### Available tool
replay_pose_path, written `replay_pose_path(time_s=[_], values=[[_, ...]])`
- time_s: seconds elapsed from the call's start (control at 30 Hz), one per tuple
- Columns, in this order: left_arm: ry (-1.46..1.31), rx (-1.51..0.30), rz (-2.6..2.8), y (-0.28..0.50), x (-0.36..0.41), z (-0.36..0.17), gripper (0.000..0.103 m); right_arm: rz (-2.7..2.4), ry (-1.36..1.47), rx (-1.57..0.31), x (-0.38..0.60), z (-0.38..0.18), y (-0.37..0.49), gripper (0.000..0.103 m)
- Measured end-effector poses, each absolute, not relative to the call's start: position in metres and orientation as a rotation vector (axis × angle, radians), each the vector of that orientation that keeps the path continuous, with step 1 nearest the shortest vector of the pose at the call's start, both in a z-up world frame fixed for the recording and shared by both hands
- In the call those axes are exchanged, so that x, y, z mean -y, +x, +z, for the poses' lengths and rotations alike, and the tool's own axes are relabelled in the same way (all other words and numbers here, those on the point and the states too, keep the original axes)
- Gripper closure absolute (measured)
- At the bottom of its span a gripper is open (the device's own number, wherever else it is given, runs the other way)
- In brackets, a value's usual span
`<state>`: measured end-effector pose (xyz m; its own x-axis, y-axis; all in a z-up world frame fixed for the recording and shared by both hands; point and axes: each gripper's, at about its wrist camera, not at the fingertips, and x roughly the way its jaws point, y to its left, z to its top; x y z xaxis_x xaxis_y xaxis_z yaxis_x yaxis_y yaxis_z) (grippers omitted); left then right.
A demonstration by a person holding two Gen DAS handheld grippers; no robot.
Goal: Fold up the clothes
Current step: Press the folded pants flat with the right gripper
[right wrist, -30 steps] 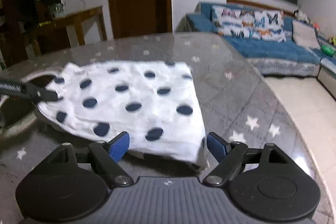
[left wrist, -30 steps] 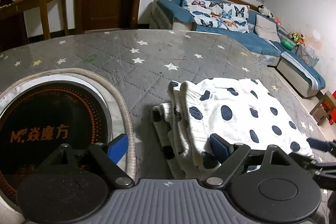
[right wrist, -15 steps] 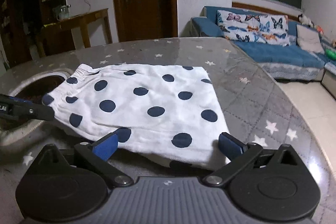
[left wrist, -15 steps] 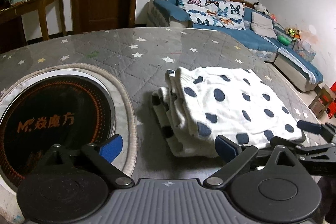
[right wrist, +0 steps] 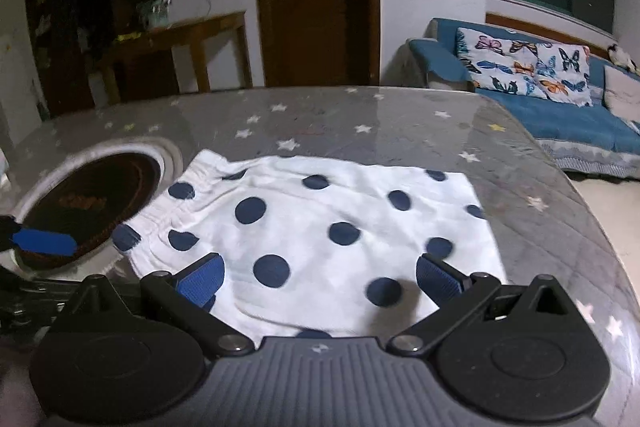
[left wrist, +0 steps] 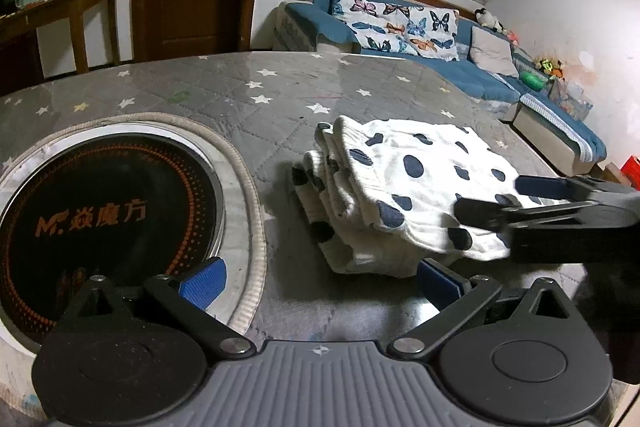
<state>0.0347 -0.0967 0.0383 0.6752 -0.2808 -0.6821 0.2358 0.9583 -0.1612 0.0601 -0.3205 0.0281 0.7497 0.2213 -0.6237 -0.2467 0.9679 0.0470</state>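
I see the folded dotted garment [right wrist: 328, 227] lying on the starred table cover [left wrist: 224, 95] beside the round cooktop [left wrist: 100, 219], w/ my left gripper [left wrist: 320, 279] & right gripper [right wrist: 320, 277] both spread wide, having just opened, nothing gripped.

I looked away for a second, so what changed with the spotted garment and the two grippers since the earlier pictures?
Both grippers have just been opening. The left gripper and right gripper stand wide, gripping nothing. The right one shifted sideways, its fingers now reaching over the cloth in the left view. The folded spotted garment lies where it was on the table, beside the round burner.
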Motion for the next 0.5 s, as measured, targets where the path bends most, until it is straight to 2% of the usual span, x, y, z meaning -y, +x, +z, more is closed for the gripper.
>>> replay_pose_path(time_s=[0.2,0.5], values=[[-0.060,-0.774,-0.293,0.034,0.093,0.037,0.000,0.269,-0.089,-0.734,0.304,0.012,0.074,0.000],[-0.053,-0.787,-0.279,0.034,0.090,0.028,0.000,0.278,-0.030,-0.689,0.305,0.037,0.096,0.000]])
